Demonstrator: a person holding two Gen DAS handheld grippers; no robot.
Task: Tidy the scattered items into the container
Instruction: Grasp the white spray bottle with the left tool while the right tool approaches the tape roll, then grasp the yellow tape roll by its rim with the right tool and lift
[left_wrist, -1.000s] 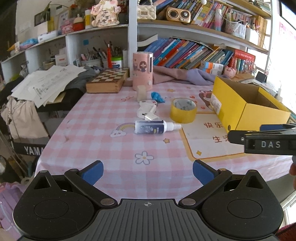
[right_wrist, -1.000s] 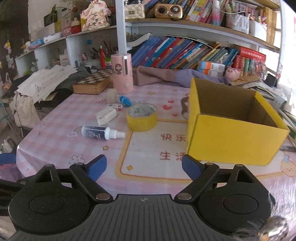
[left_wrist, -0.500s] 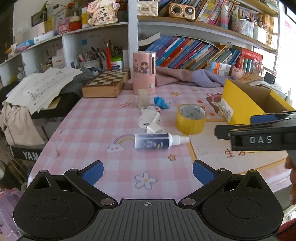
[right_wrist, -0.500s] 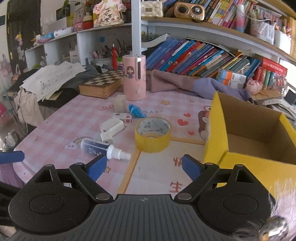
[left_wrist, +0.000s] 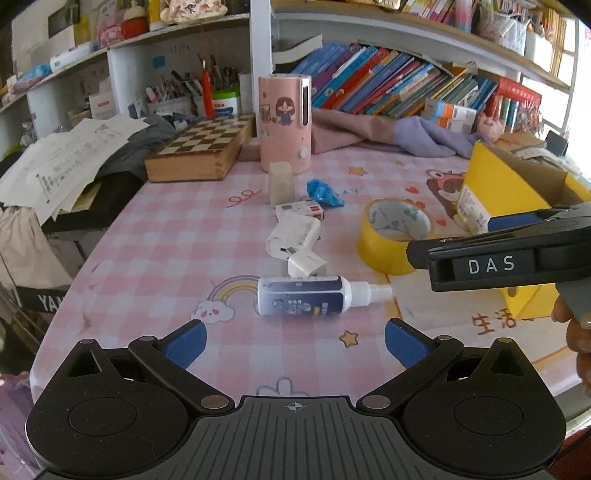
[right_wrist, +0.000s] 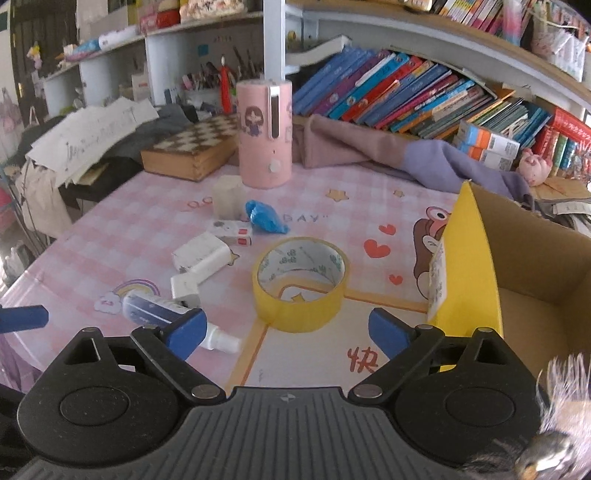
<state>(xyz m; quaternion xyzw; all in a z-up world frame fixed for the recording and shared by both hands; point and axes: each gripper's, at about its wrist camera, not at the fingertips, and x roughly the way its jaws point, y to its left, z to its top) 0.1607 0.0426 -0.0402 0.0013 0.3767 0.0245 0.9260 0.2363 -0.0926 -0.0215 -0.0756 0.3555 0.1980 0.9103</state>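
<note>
Moved: both grippers have come in over the table (left_wrist: 155, 258) since 1 s ago; items now loom larger in both views, box slid toward the right edge.
Meaning: approach phase, nothing picked yet; all items still lie outside the yellow box (right_wrist: 476, 273), which looks empty as far as visible.
L gripper (left_wrist: 293, 341): jaws spread wide, nothing between them.
R gripper (right_wrist: 286, 332): jaws opening, wide apart, no item pinched.
Spray bottle (left_wrist: 306, 301): lying on its side just ahead of L gripper, nozzle pointing toward the R tool.
Tape roll (right_wrist: 301, 282): flat on table, dead ahead of R gripper, centred betw. its fingers but apart from the pads.
White adapters (left_wrist: 295, 236): beyond the bottle, ahead of L gripper.
Blue wrapper (right_wrist: 266, 218): farther off, past the tape.
Box vs R tool: just to its right, open top.
Likely next: R takes tape, L takes bottle.
</note>
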